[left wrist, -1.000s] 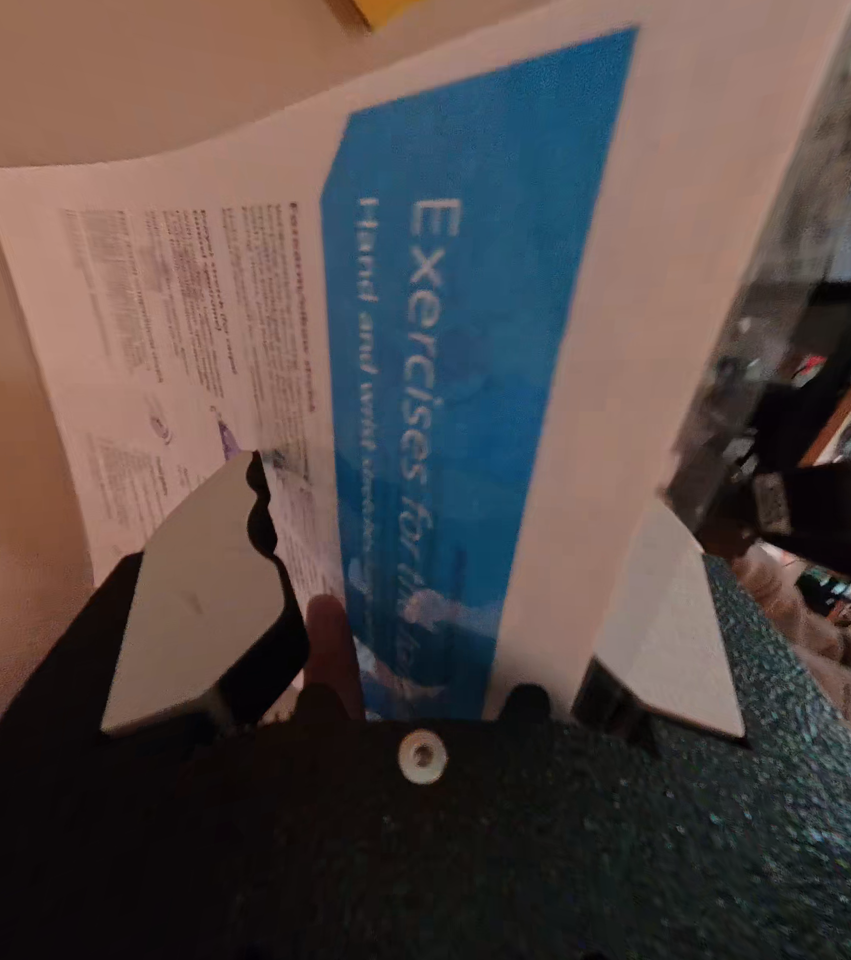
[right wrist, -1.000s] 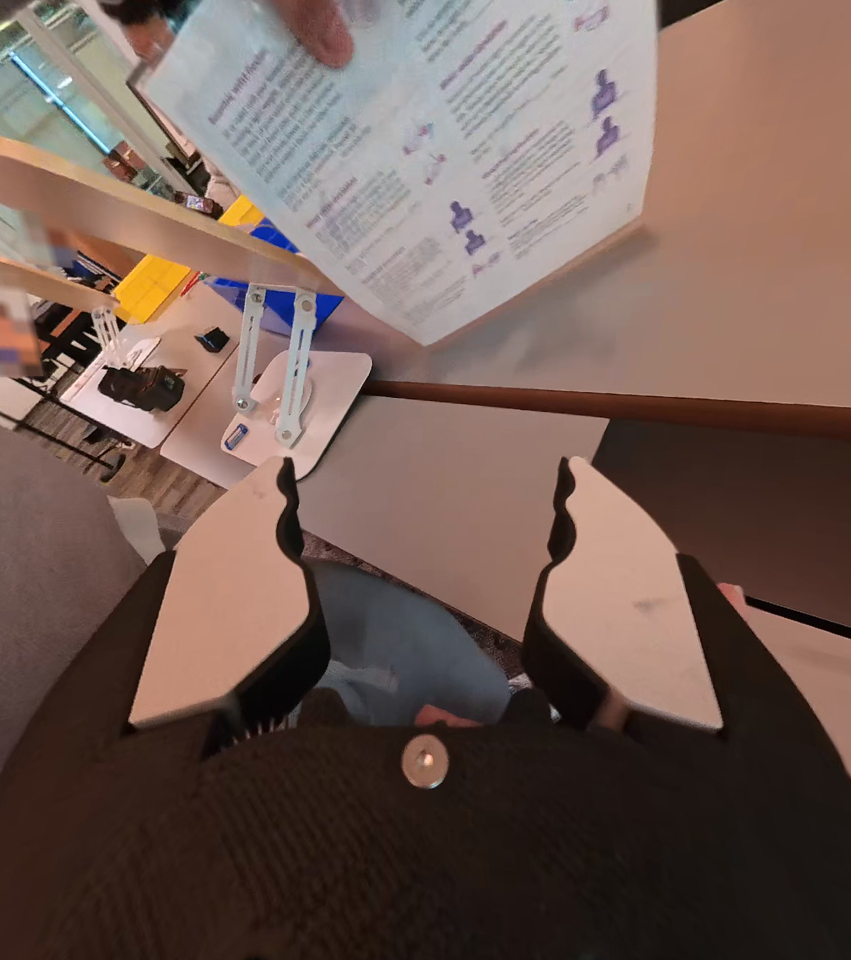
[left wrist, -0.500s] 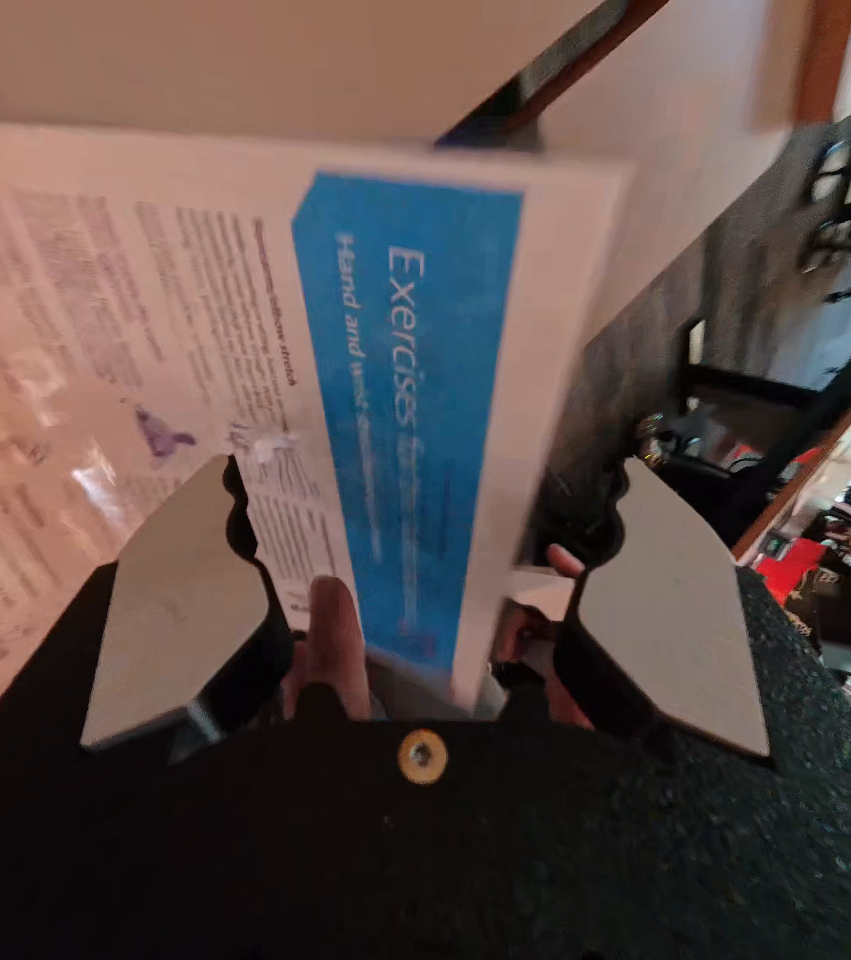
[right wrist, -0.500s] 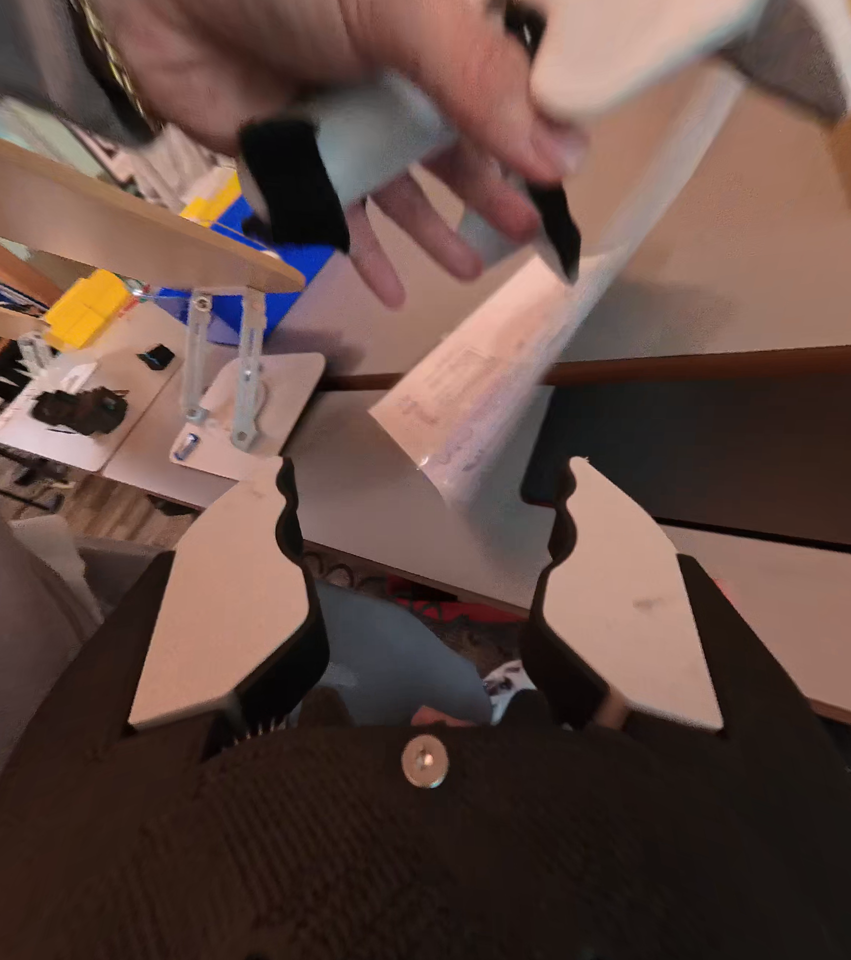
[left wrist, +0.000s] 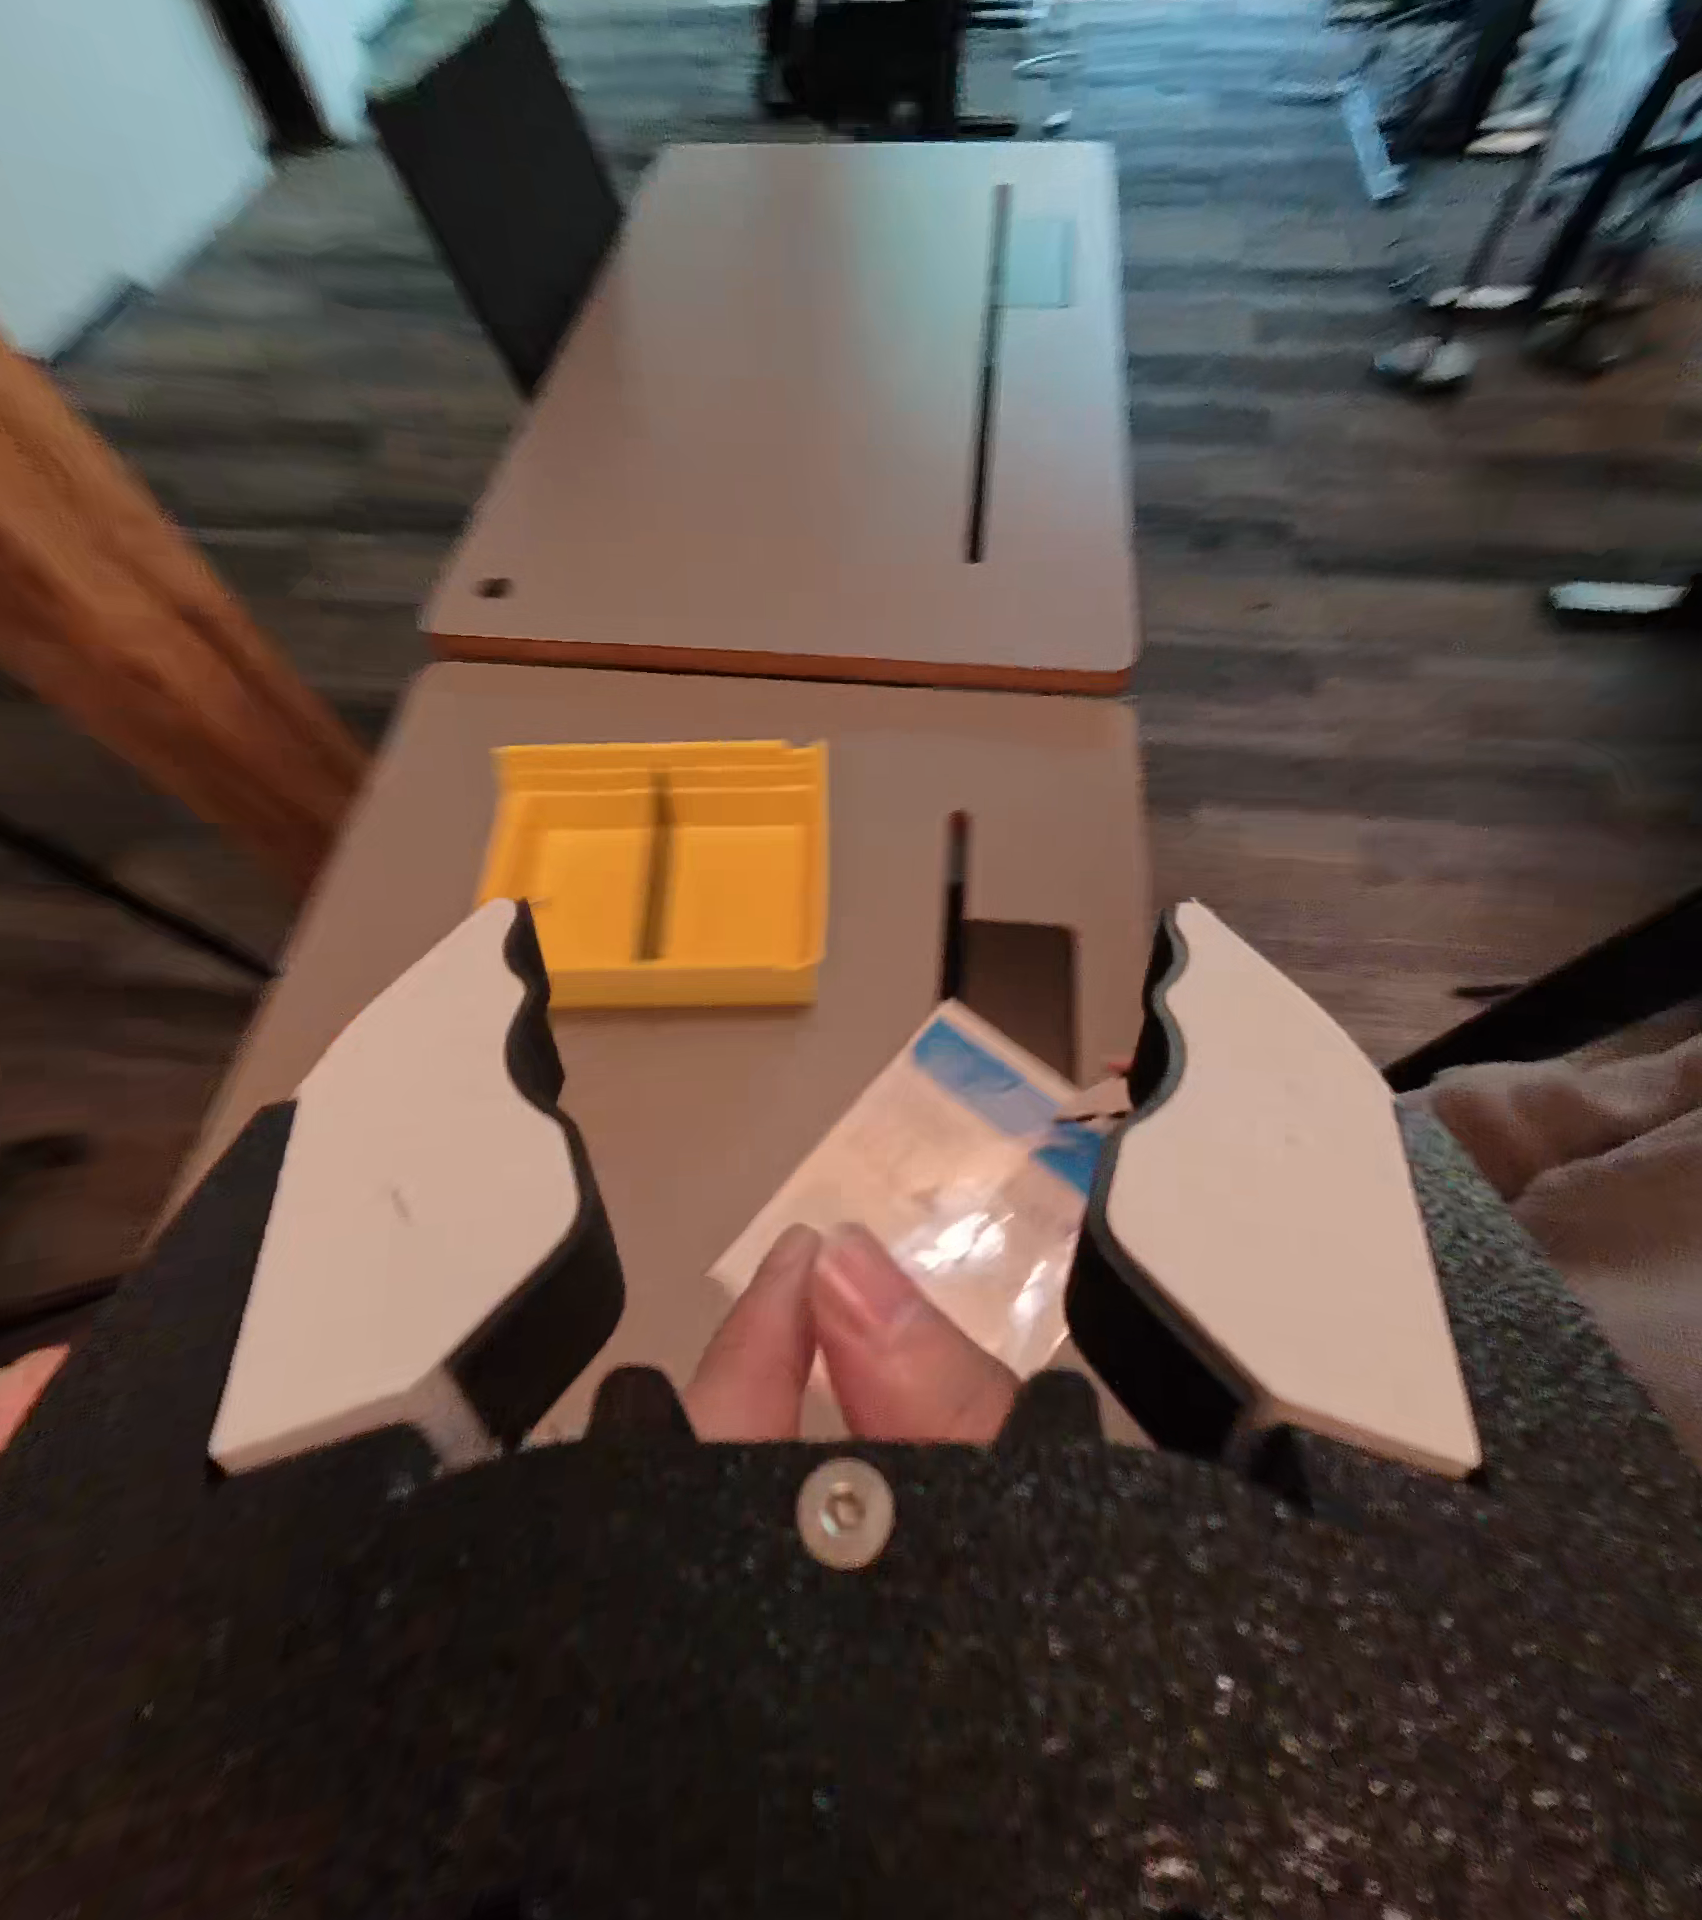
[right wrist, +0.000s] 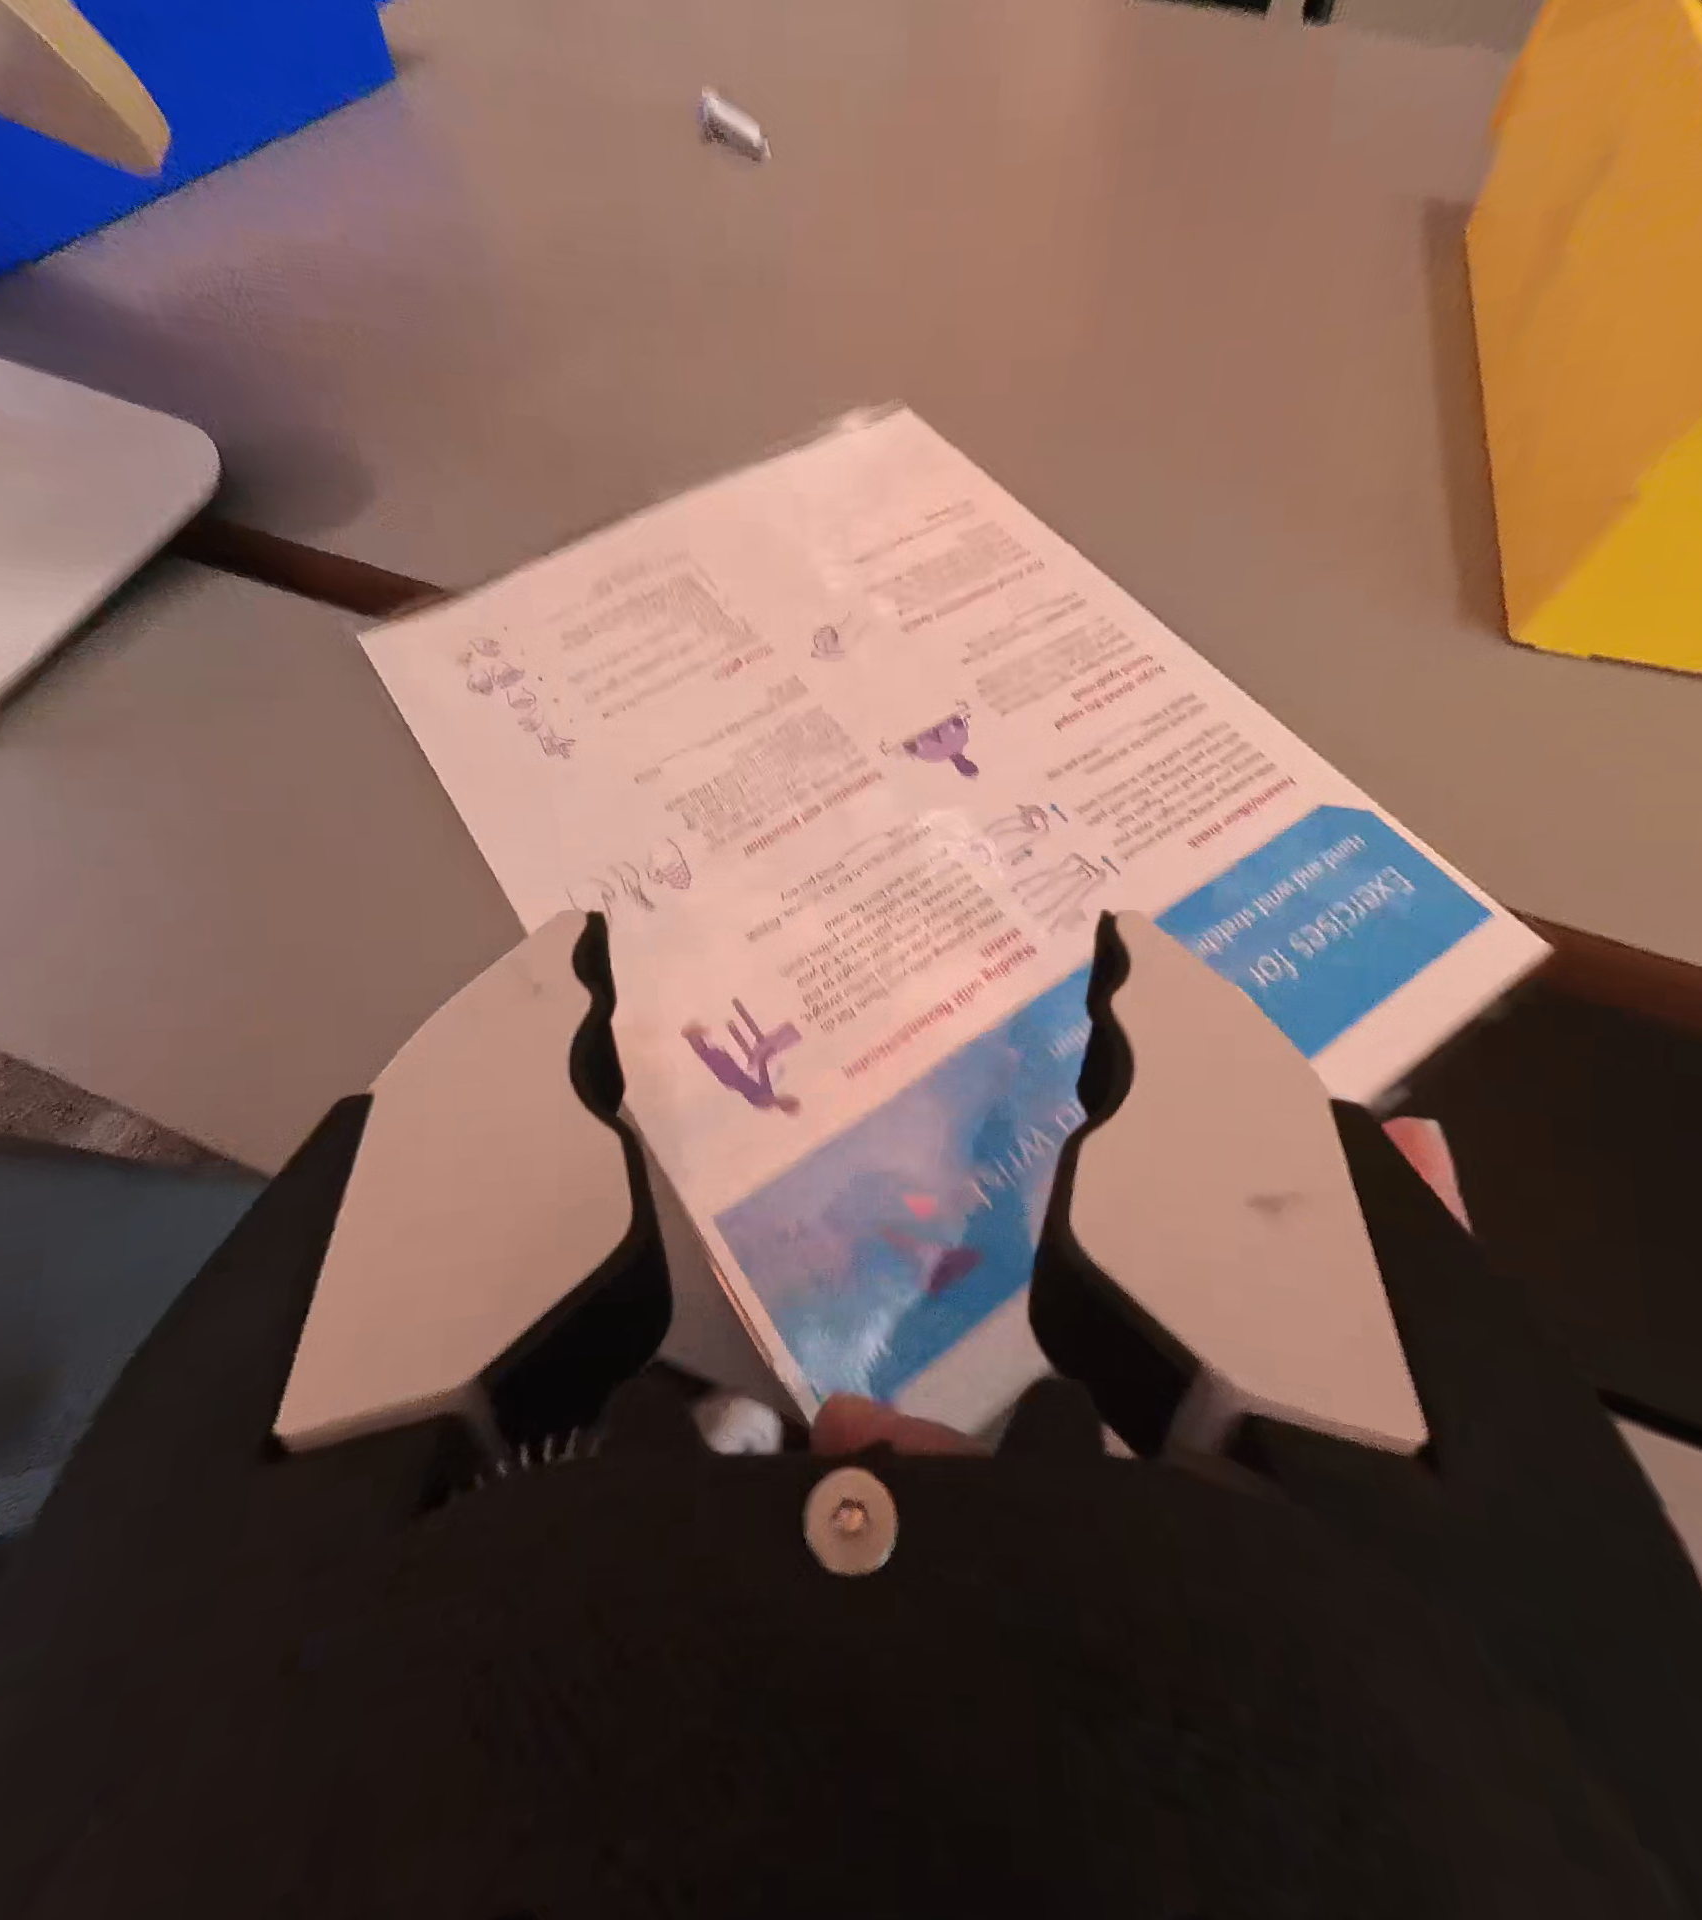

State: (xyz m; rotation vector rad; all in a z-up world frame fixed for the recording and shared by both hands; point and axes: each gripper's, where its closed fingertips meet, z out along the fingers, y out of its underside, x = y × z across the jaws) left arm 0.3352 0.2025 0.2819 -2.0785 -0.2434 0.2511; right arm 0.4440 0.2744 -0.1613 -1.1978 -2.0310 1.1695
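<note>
1. Both tongs stand wide with nothing between the pads: the left tongs [left wrist: 842, 925] hang above the worktop [left wrist: 743, 1091], and the right tongs [right wrist: 847, 935] hover just over the leaflet [right wrist: 878, 727].
2. That leaflet lies flat on the worktop, with the right tongs over its near half; from the left view its corner [left wrist: 940, 1164] shows at about four o'clock of the gap, with bare fingers [left wrist: 847, 1340] resting on it.
3. Handling, as I judge it: a glossy, thin sheet, light and floppy, likely slick under the pads and easy to crease. Best taken at a free edge or corner, since flat paper gives no lip.
4. Writing: it carries a blue banner [right wrist: 1335, 914] with a white heading, columns of small print and little purple figures. I leave the words unread.
5. A yellow tray [left wrist: 660, 873] sits at eleven o'clock of the leaflet corner in the left view, well apart.
</note>
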